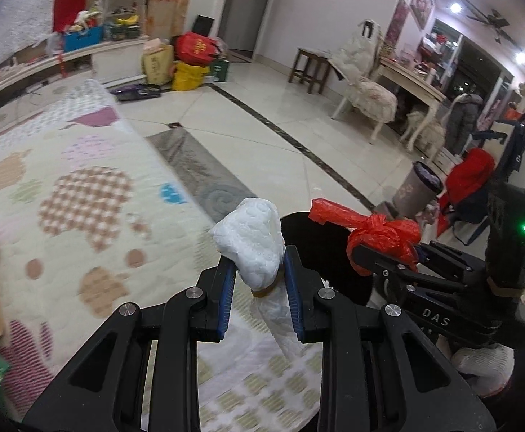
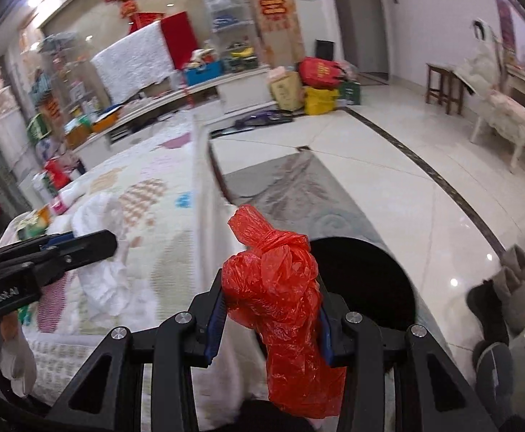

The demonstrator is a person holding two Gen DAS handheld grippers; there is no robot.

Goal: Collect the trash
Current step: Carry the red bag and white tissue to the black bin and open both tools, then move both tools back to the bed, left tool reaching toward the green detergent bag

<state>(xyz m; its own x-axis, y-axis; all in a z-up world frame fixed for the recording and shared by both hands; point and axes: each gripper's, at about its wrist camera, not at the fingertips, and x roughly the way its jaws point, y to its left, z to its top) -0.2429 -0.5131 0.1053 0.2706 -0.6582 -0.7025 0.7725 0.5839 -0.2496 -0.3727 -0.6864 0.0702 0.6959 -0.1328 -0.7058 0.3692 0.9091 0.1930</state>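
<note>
The left tool (image 1: 260, 273) is clenched on a white wad (image 1: 253, 243) of crumpled paper or wrap, pinched low so most of it bulges above the pads. The right tool (image 2: 271, 309) is clenched on a knotted red bag (image 2: 276, 298), which hangs loose below the pads. Both are held above the edge of a patterned bed (image 1: 64, 187), with a black bin (image 2: 363, 280) on the floor just beyond the red bag.

The main risk is a missed drop. The bin mouth sits close against the bed edge, so a release made too early would probably land the trash on the quilt or the grey mat (image 1: 204, 172) instead. The white wad looks light and springy and could squirm out of its narrow pinch. The bag's slack tail may snag on the right tool's pads at release. The two tools are close together and could knock each other over the bin.
</note>
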